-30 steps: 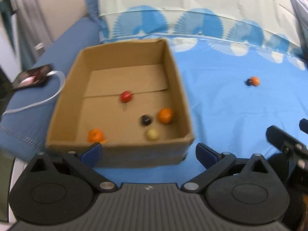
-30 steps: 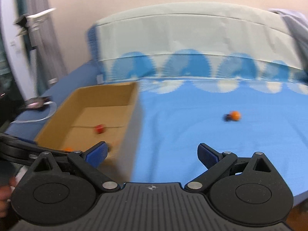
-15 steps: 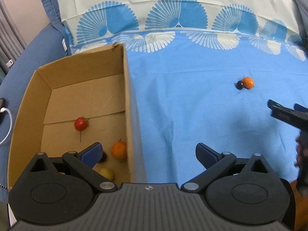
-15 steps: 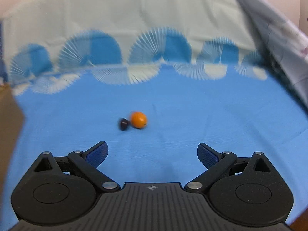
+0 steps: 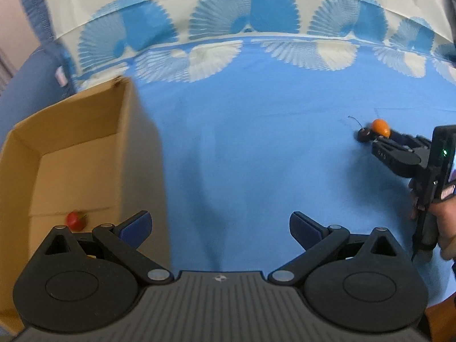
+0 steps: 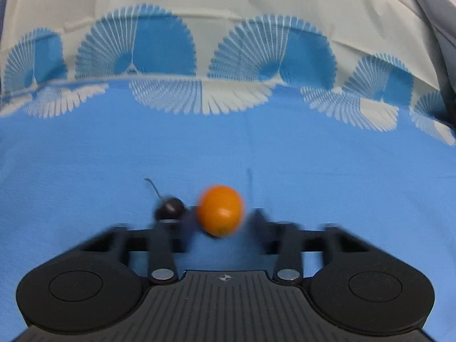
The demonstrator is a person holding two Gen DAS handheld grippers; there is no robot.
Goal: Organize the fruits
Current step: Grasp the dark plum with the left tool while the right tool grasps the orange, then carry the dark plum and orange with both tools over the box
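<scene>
The left gripper (image 5: 221,228) hovers over the blue sheet (image 5: 242,156) with its jaws spread wide and nothing between them. To its left stands the cardboard box (image 5: 85,131), whose near right wall runs just beside the left blue fingertip (image 5: 136,226). Inside the box, just behind that finger's linkage, lies a small red fruit (image 5: 75,220) on the cardboard floor (the rest of the floor is hidden by the gripper body).

Far out to the right and ahead of the left gripper, the right gripper (image 5: 373,138) reaches in from the side, held in the person's right hand (image 5: 444,228). Its tips sit at the orange fruit (image 5: 380,126) and the dark cherry (image 5: 363,135), which lie touching one another on the sheet.

In the right wrist view the right gripper (image 6: 219,228) is motion-blurred. The orange fruit (image 6: 221,210) sits directly ahead, between its two fingers; a gap shows on the right side, so the jaws stand part-way in and are not yet pressed on it. The dark cherry (image 6: 169,208), with its thin stem pointing away, rests just ahead of the left finger and against the orange fruit's left side. Beyond both, the blue sheet (image 6: 313,156) runs up to a pale pillow (image 6: 228,5) printed with blue fans.
</scene>
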